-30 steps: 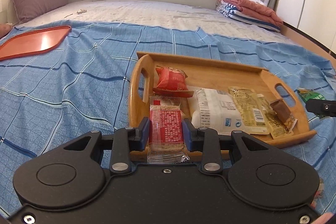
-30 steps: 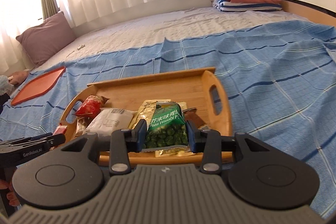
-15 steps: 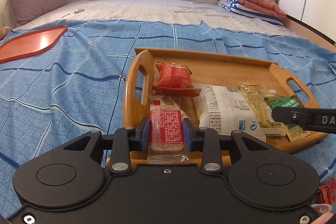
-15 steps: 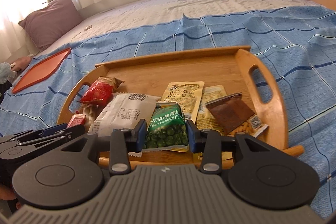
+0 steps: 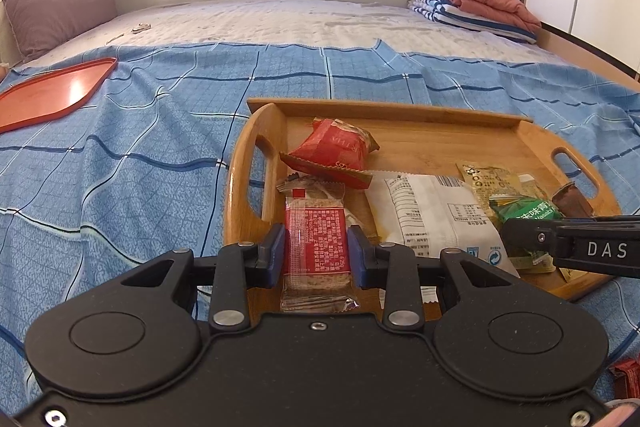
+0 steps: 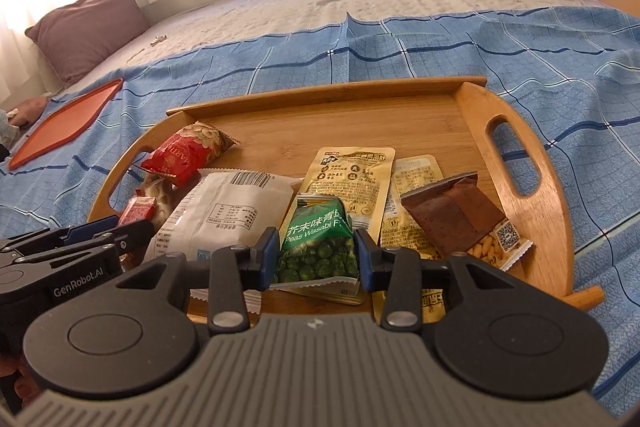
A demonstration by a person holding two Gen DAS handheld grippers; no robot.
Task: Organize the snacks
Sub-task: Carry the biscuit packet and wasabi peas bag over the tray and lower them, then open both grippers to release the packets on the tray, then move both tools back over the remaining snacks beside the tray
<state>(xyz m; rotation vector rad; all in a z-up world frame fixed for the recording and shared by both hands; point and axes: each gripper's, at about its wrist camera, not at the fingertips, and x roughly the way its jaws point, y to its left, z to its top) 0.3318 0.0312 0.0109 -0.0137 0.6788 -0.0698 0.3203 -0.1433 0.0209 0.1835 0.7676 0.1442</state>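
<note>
A wooden tray (image 5: pixel 424 115) (image 6: pixel 532 227) lies on the blue checked bedspread and holds several snack packs: a red pack (image 5: pixel 332 151) (image 6: pixel 184 155), a white pack (image 5: pixel 436 219) (image 6: pixel 228 211), yellow packs (image 6: pixel 352 175) and a brown pack (image 6: pixel 460 215). My left gripper (image 5: pixel 316 251) is shut on a clear cracker pack with a red label (image 5: pixel 316 235), over the tray's near left corner. My right gripper (image 6: pixel 316 255) is shut on a green wasabi peas pack (image 6: pixel 316 243) (image 5: pixel 528 211), over the tray's near edge. Each gripper shows in the other's view, the right (image 5: pixel 568 247) and the left (image 6: pixel 80 247).
An orange tray (image 5: pixel 52 91) (image 6: pixel 60 123) lies far left on the bedspread. A mauve pillow (image 5: pixel 56 3) is at the back left, folded towels (image 5: pixel 472 3) at the back right. A small red pack (image 5: pixel 628 375) lies at the near right.
Both grippers have moved forward and lower over the wooden tray, each still holding its pack. The tray now fills more of both views.
</note>
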